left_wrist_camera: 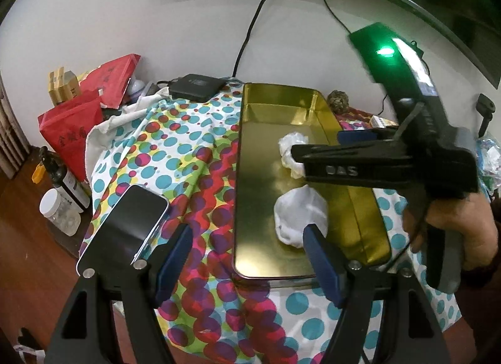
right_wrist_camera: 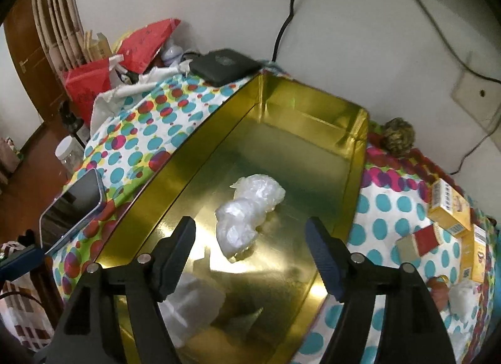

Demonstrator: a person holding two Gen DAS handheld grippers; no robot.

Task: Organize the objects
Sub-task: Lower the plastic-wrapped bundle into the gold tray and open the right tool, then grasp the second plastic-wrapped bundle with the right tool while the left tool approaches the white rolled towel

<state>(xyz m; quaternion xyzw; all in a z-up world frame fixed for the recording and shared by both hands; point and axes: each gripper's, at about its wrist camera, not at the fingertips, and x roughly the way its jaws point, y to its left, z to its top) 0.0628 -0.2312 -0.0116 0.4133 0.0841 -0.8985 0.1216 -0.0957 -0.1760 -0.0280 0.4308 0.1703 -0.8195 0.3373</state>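
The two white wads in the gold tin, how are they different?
The far wad is shiny, see-through crumpled plastic; the near wad looks matte and solid white. The far wad lies mid-tin; the near wad lies closer to the grippers. Both are white, crumpled and loose.

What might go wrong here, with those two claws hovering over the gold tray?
The phone lies at the cloth's edge near the left gripper; a nudge might knock it to the floor. The bag in the tray looks light and crinkly, so the open right gripper could drag it back out when it withdraws.
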